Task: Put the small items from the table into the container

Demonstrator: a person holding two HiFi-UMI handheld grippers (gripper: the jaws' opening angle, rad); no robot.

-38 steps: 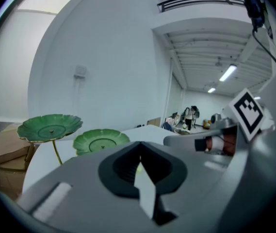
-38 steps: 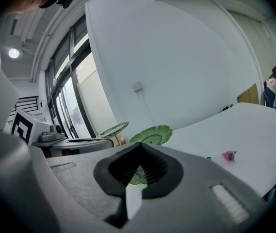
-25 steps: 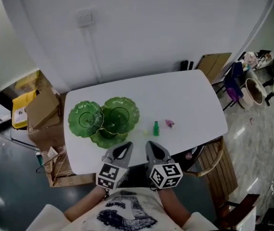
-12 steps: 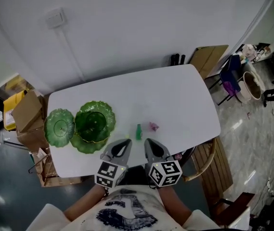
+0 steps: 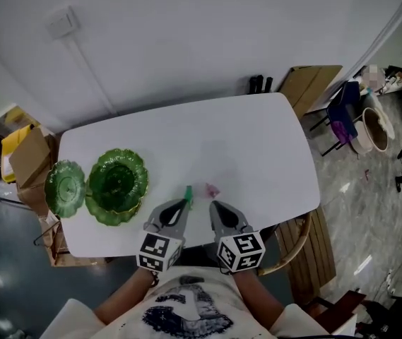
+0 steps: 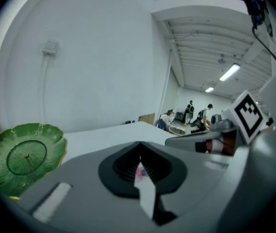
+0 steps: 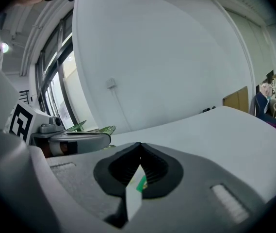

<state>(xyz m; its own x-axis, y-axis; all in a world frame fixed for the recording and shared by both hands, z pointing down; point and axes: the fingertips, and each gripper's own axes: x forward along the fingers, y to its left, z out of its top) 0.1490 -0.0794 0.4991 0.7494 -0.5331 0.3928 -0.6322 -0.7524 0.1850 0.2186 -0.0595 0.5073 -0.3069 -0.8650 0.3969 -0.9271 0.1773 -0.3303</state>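
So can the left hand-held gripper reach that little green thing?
Probably yes: the small green item sits just ahead of the left hand-held gripper with nothing between. Its jaws are shut, so they must open first.

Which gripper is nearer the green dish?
Left. The left gripper sits just to the right of the green dish; the right gripper is farther right, beyond the left one. Both are shut and clear of the dish.

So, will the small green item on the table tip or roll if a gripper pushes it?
Probably it tips easily: the green item stands upright, tall and narrow. Once down it may roll, if it is round; it is too small to tell. It seems light, so a nudge could shift it.
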